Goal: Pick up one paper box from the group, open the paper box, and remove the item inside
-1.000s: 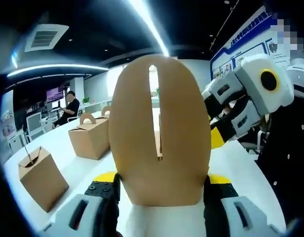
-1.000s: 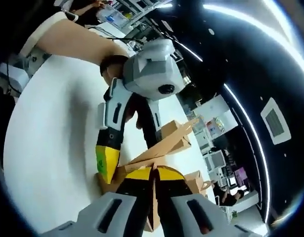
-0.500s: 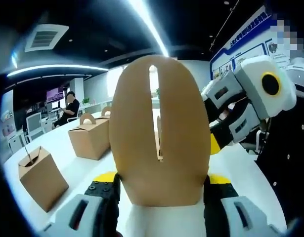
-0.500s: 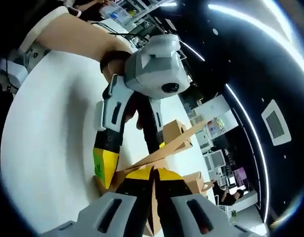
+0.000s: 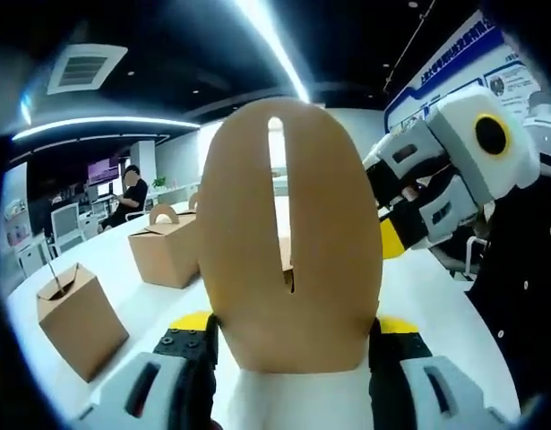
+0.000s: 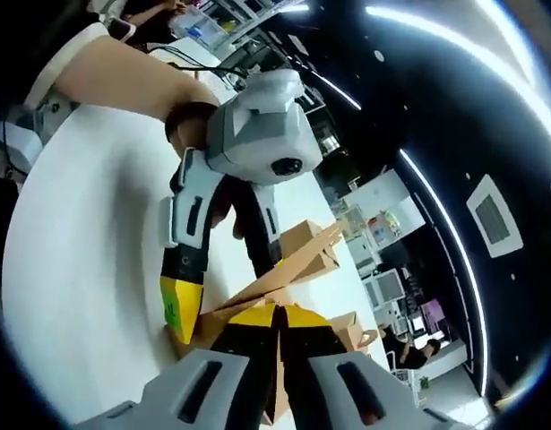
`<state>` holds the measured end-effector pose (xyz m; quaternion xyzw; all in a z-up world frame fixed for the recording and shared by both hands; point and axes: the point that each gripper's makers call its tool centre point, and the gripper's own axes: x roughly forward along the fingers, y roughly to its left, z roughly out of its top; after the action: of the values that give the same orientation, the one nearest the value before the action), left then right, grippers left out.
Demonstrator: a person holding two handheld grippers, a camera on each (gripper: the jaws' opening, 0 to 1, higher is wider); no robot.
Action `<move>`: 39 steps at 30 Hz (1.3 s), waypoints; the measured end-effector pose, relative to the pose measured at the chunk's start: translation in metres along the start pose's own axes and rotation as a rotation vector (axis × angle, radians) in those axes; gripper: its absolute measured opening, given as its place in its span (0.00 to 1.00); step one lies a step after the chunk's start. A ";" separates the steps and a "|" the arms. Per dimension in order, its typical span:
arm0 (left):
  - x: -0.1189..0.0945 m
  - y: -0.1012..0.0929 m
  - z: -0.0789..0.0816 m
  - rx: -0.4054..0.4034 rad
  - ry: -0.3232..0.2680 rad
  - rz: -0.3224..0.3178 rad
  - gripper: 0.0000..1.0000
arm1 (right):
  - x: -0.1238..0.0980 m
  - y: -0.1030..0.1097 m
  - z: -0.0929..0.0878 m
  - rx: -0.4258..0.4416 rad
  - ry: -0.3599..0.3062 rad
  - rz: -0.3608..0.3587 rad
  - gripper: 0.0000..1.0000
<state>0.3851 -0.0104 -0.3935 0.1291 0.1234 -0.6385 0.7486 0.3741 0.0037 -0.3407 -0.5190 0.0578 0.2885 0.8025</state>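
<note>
Slightly higher in the left gripper view now, the right gripper (image 5: 396,242) has its jaws pressed on one flap (image 6: 293,262) of the paper box (image 5: 288,237), which the left gripper (image 6: 190,309) pinches above the white surface (image 6: 96,260)

Left gripper view: close behind held paper box (image 5: 288,242), facing across white table (image 5: 123,269). Right gripper view: rolled, looking along table; shared: that box (image 6: 257,300), table.

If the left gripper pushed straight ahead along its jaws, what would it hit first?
Probably the paper box's tall slotted handle flap, already standing between the left gripper jaws; whether they touch it is unclear.
</note>
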 end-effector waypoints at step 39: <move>0.000 0.006 -0.001 0.000 0.007 0.016 0.68 | 0.006 0.008 -0.003 -0.025 0.003 -0.004 0.03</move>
<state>0.3909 -0.0088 -0.3941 0.1322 0.1252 -0.6322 0.7531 0.3758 0.0057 -0.3506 -0.5295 0.0544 0.2867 0.7966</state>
